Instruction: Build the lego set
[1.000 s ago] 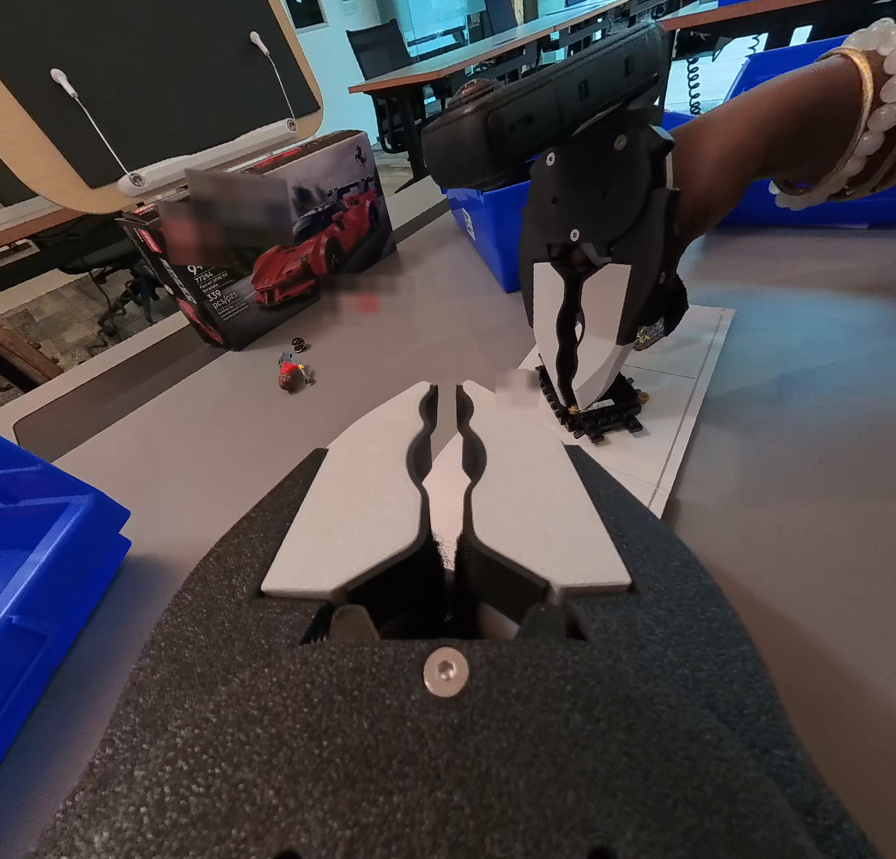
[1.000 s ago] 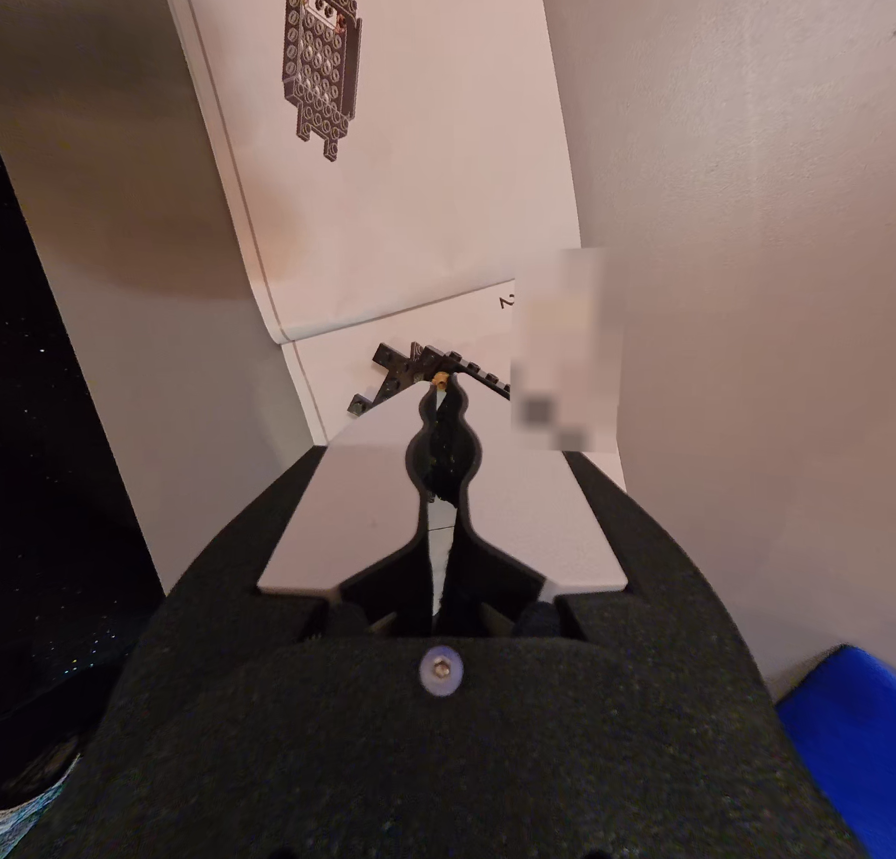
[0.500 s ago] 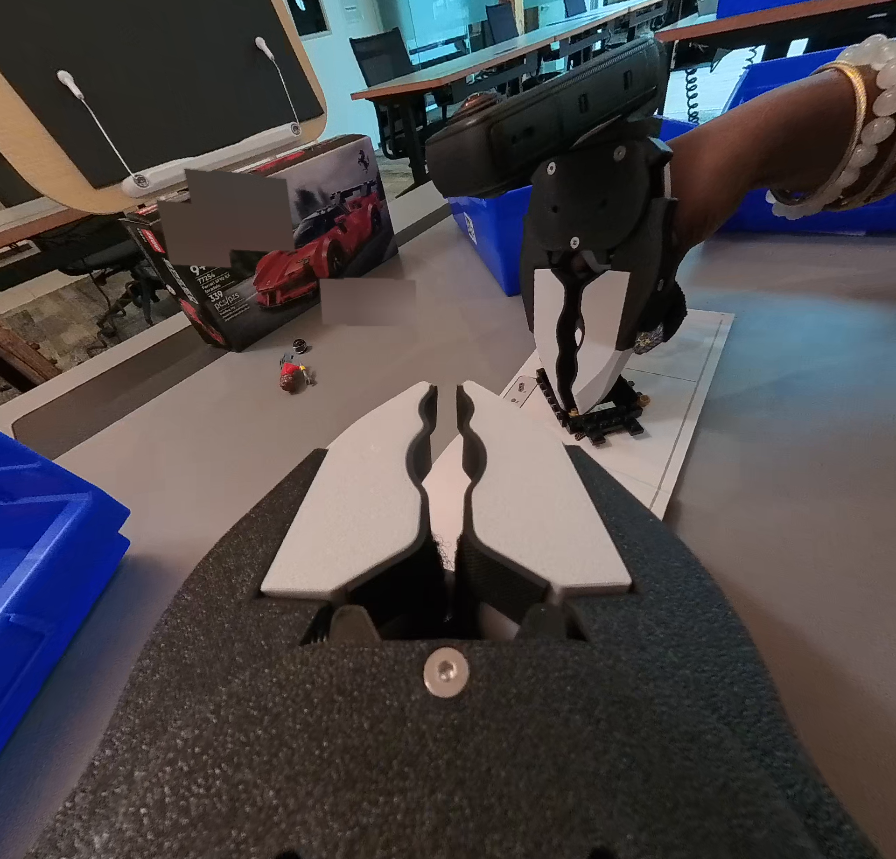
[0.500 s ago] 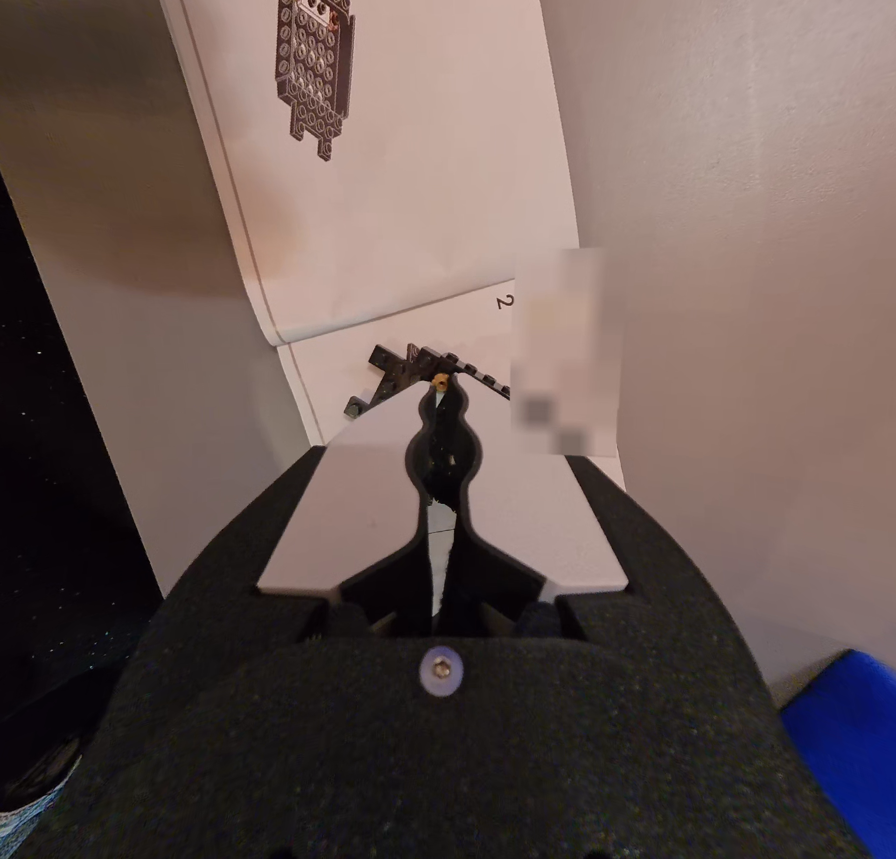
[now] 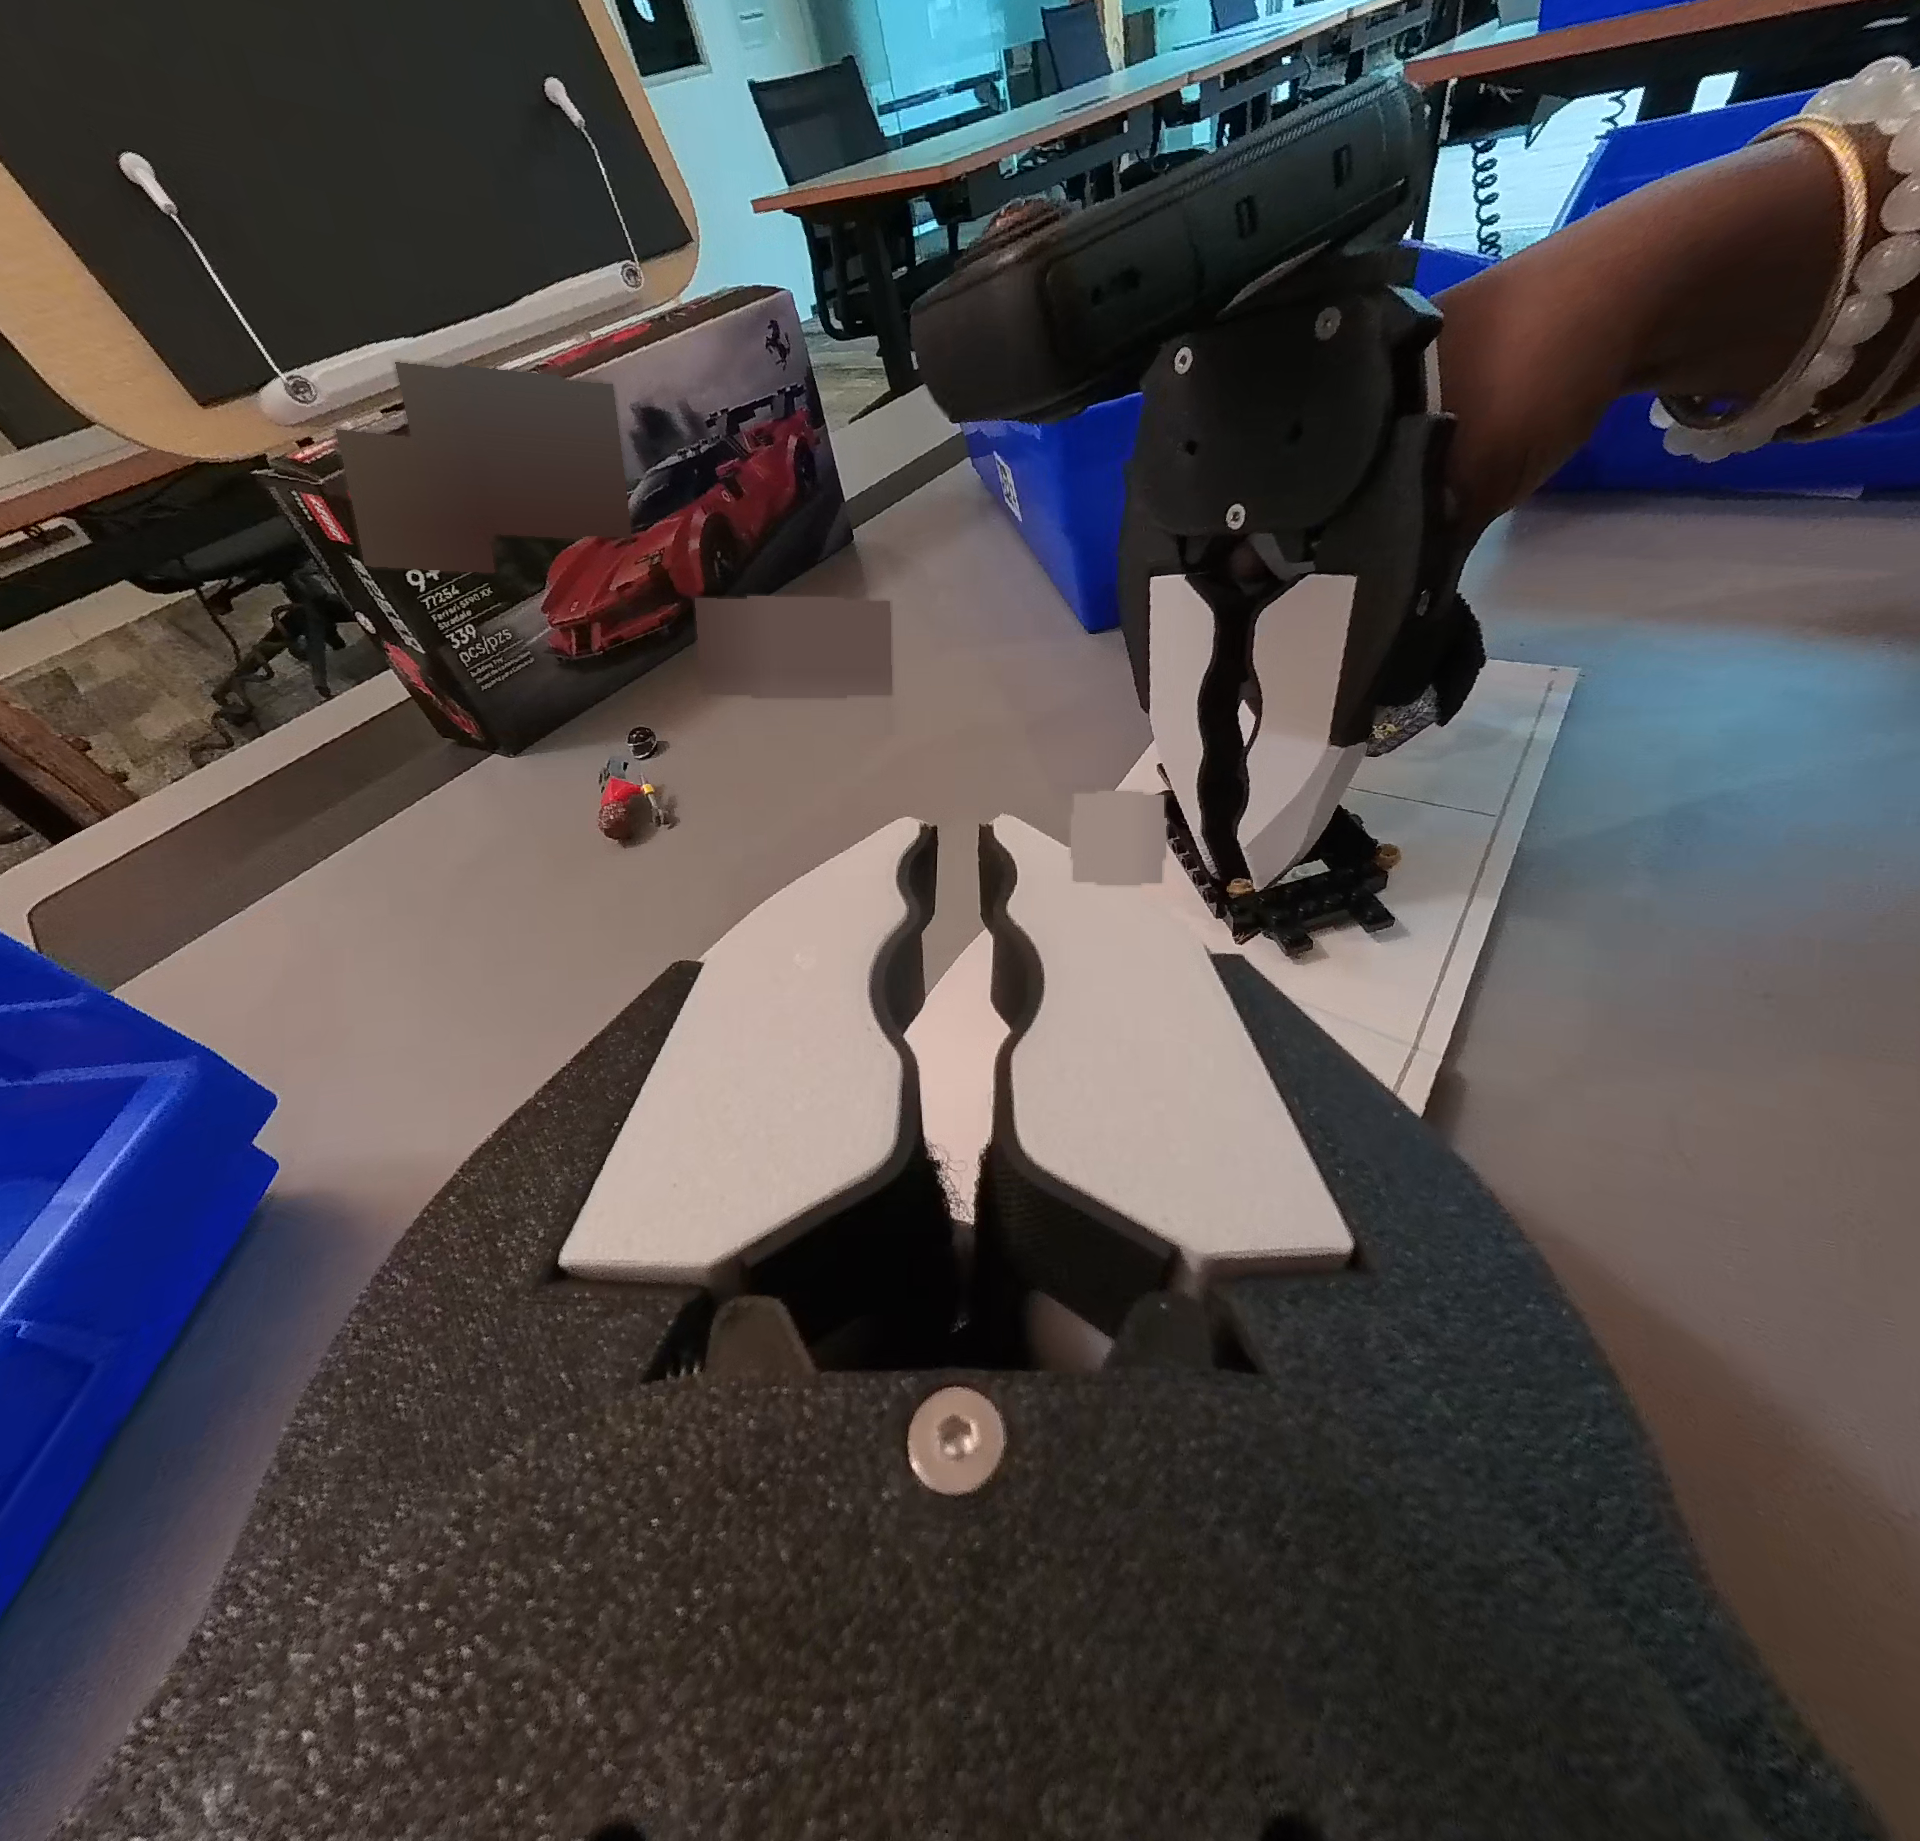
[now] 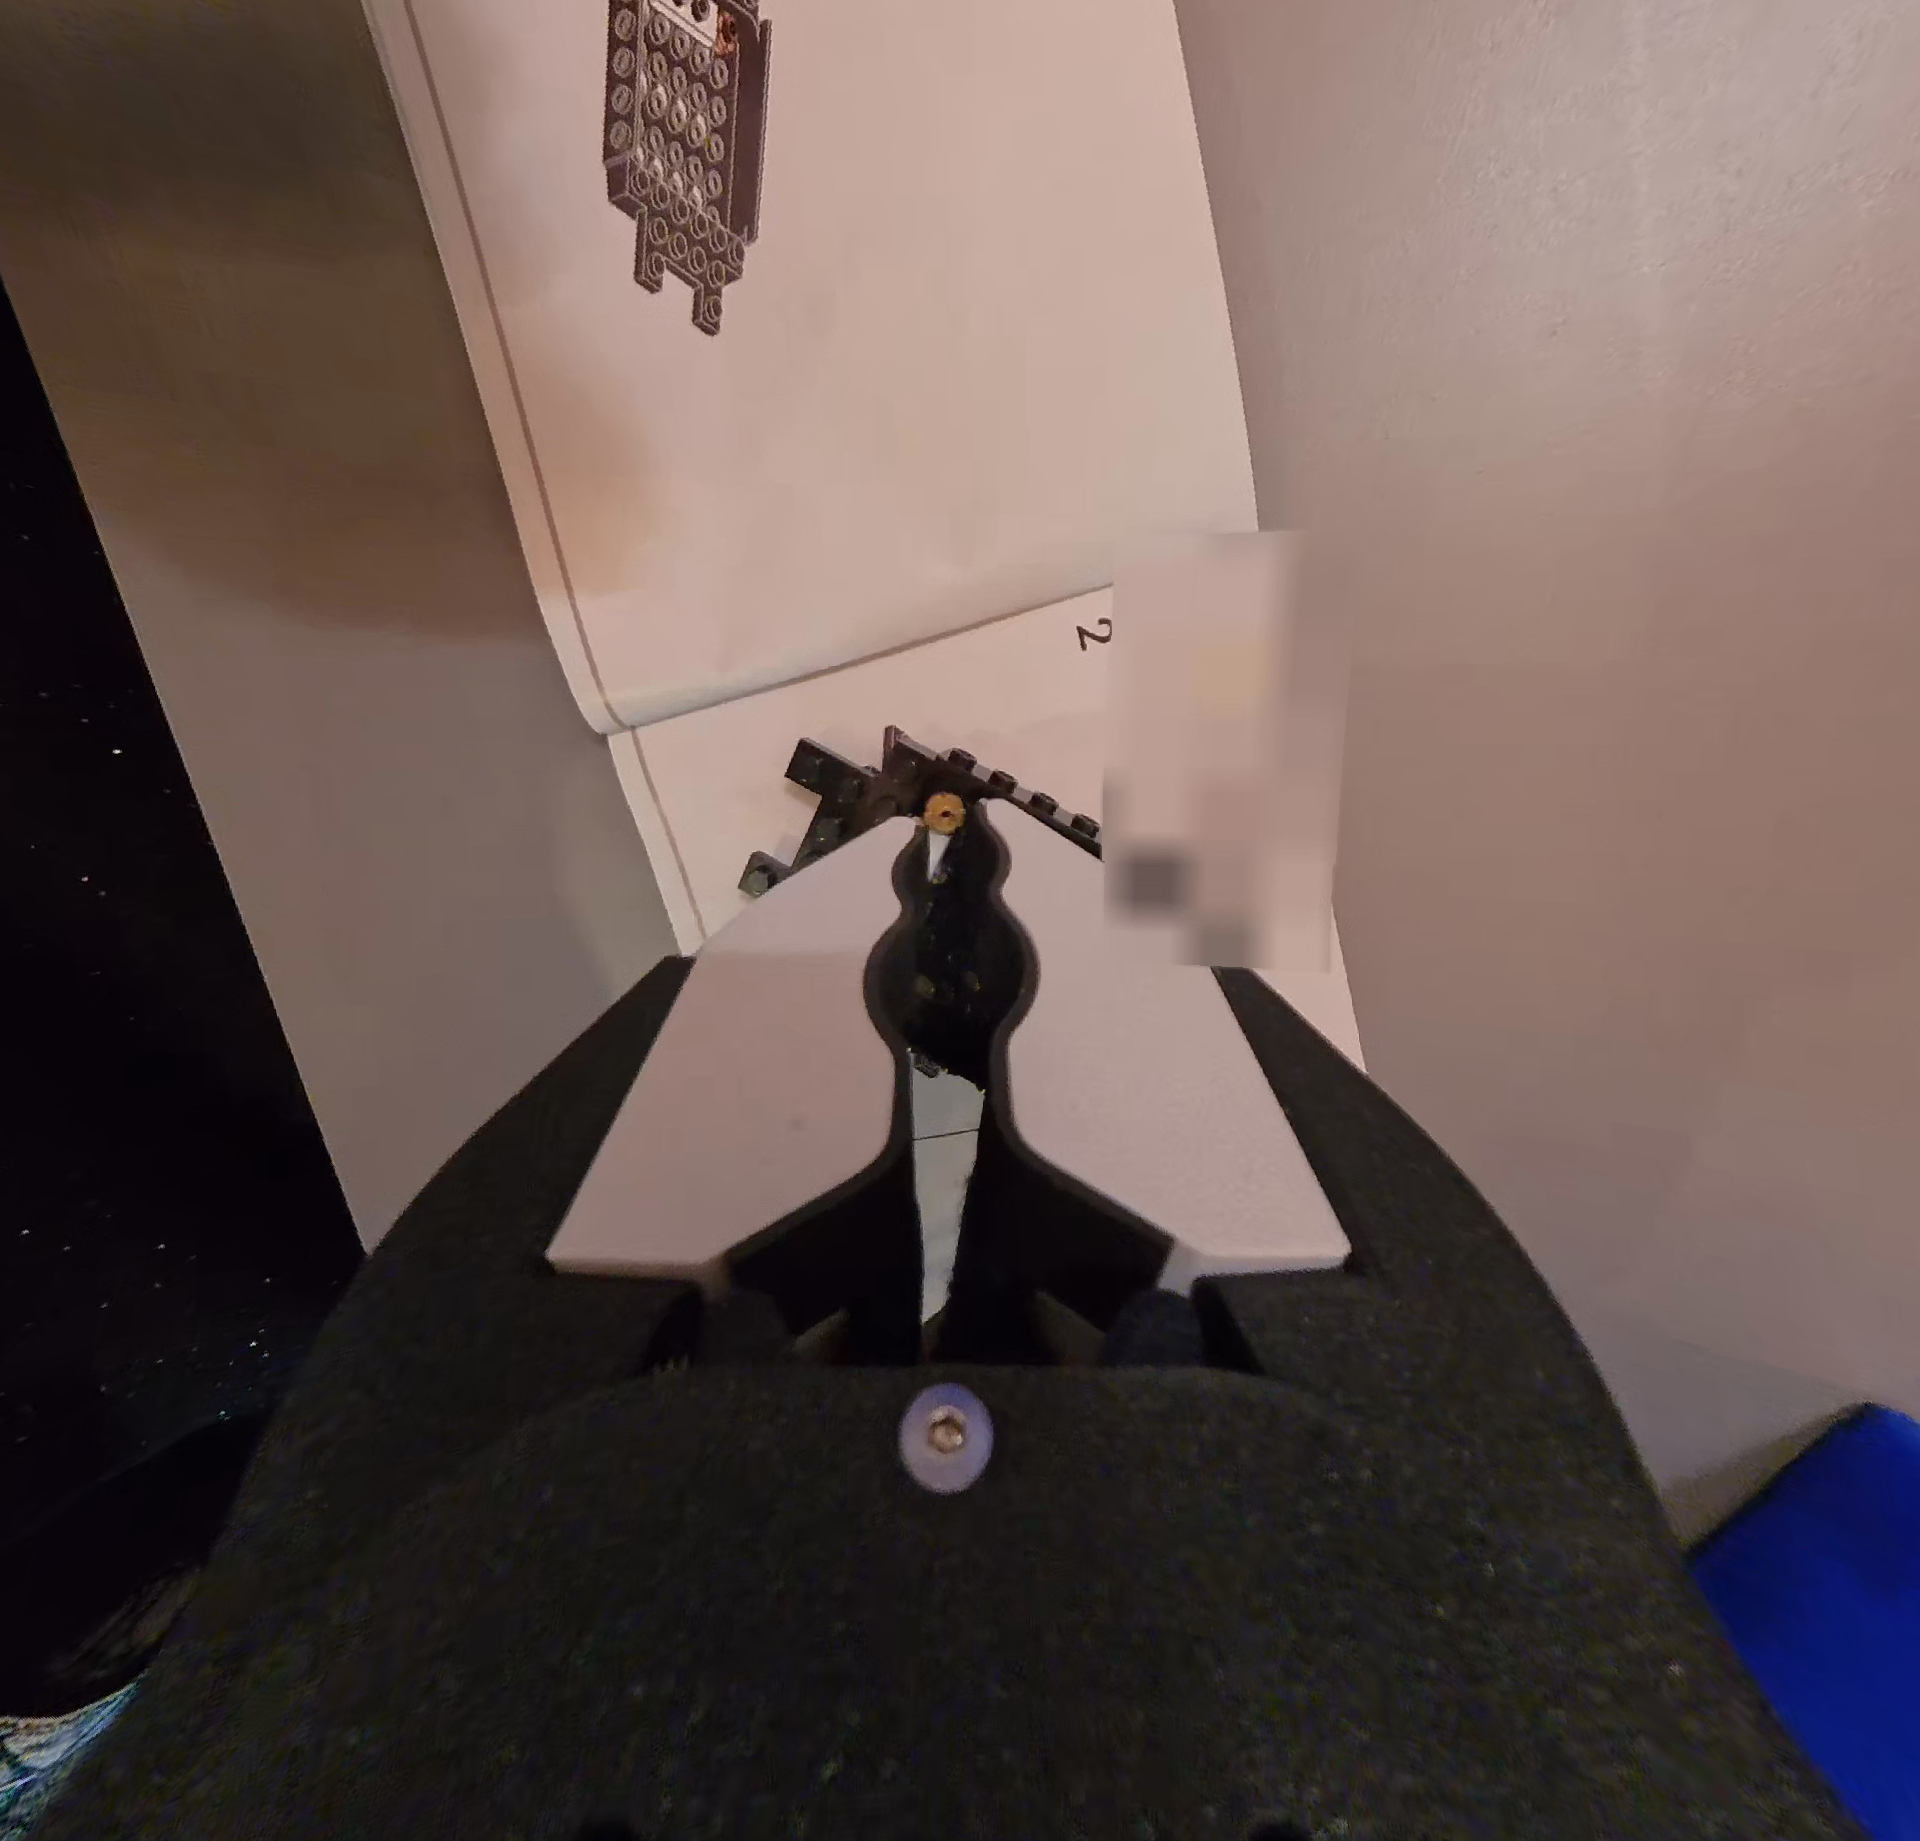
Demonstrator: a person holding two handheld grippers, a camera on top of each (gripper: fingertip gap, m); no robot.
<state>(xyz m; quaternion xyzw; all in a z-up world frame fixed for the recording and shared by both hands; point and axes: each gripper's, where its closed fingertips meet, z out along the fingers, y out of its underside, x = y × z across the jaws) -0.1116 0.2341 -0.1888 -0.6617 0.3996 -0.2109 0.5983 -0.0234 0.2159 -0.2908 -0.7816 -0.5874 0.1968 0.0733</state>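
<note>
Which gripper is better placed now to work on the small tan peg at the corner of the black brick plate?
Right gripper: its tips are at the tan peg; left gripper hovers away.

Long desks point(image 5: 1091, 118), black chairs point(image 5: 821, 118) (glass partitions point(image 5: 966, 4) behind)
</note>
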